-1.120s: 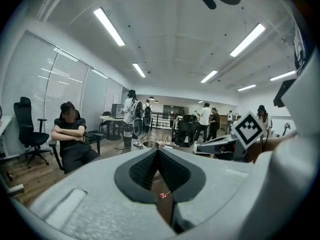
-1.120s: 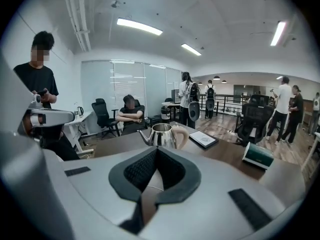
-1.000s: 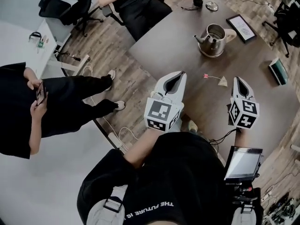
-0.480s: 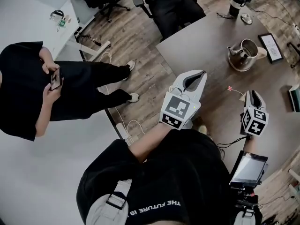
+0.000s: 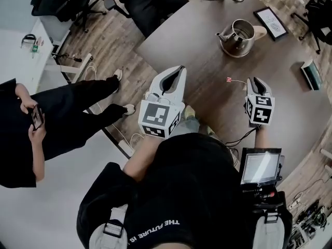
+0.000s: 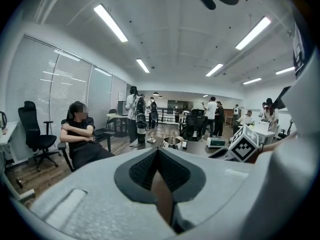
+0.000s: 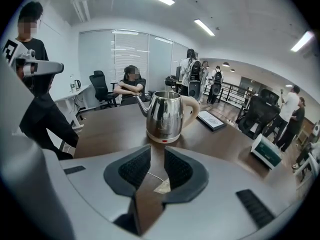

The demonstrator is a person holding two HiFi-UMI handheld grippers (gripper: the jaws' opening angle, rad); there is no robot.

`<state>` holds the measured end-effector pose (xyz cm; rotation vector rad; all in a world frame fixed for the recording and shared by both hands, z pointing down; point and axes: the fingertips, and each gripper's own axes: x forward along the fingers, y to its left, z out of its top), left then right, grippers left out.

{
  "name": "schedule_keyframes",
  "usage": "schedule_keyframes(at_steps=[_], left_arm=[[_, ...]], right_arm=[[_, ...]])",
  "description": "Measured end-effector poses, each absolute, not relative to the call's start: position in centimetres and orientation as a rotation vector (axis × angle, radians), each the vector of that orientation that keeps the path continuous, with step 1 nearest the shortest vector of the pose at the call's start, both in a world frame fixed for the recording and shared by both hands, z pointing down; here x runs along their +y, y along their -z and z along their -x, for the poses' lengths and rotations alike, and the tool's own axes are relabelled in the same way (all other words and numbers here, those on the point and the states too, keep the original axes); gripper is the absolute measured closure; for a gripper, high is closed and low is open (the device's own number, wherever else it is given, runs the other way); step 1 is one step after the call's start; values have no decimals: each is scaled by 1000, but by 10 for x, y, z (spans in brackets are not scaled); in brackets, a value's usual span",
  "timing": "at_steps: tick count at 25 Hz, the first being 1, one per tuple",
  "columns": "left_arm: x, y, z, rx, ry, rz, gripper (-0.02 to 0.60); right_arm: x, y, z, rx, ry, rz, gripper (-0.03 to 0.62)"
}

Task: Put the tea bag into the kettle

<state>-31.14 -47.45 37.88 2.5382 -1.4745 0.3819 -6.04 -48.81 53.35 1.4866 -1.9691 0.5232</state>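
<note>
Left gripper (image 5: 174, 77) off the bench (image 5: 197, 51) edge, over the floor; jaws pressed together, nothing between them. Red tag (image 5: 228, 80) lies on the bench, its string (image 5: 237, 81) running toward the right gripper (image 5: 255, 81). Right gripper low over the bench, jaws parted; tea bag (image 7: 163, 185) lies flat under the gap, ungripped. Kettle (image 5: 239, 34) stands upright well beyond, spout to the left.

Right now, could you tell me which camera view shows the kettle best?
The right gripper view: the kettle stands large and side-on, spout, handle and base all visible. The head view shows the kettle small from above, with its open top. The left gripper view catches only its rim far off.
</note>
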Motion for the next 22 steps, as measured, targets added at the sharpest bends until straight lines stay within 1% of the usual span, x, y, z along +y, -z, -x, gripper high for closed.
schedule_keyframes(at_steps=[11, 17, 22], left_arm=[[-477, -394, 297, -1400, -439, -2537, 577], [-491, -410, 282, -1421, -474, -2514, 577], [-491, -408, 287, -1449, -491, -2499, 577]], right_arm=[[-468, -576, 41, -1841, -579, -1447, 506], [-477, -621, 19, -1795, -592, -1392, 506], [-478, -633, 18, -1777, -607, -1368, 507]])
